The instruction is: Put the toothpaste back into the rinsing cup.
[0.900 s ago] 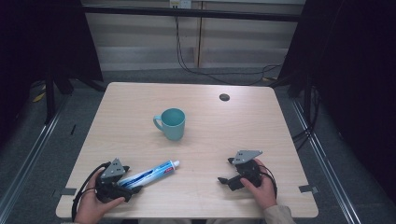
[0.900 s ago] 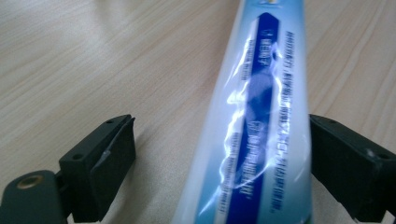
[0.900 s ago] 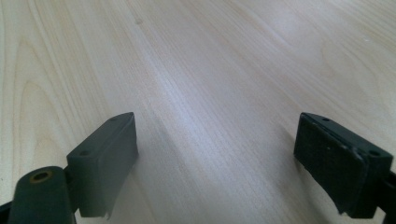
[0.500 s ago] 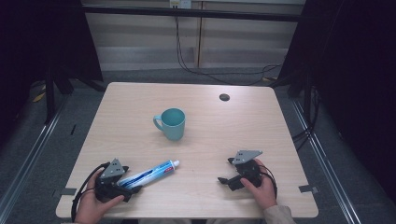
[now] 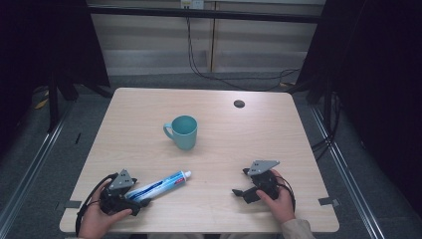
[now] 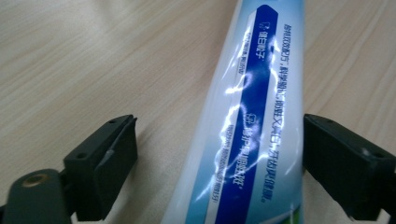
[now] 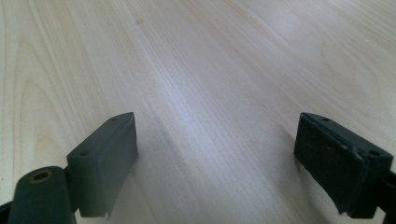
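Blue and white, the toothpaste tube (image 5: pixel 158 185) lies flat on the wooden table (image 5: pixel 239 144) near its front edge, with the cap end turned toward the middle and a little to the right. I have the left gripper (image 5: pixel 130 201) set over the flat tail end of this tube. In the left gripper view the tube (image 6: pixel 247 126) runs between the two black jaws, which stand wide apart; the right one is just beside the tube, the left one is well apart from it, so nothing is clamped yet. I think I placed it this way because the tail is thin and easy to pinch, and the long body then points away from my hand.

My right gripper (image 5: pixel 242 182) rests low near the front right of the table, jaws also wide, with bare wood between them in the right gripper view. I judge it waits there so it does not disturb the left side.

A teal mug (image 5: pixel 182 132) stands upright in the middle, well apart from the tube, mouth open upward.
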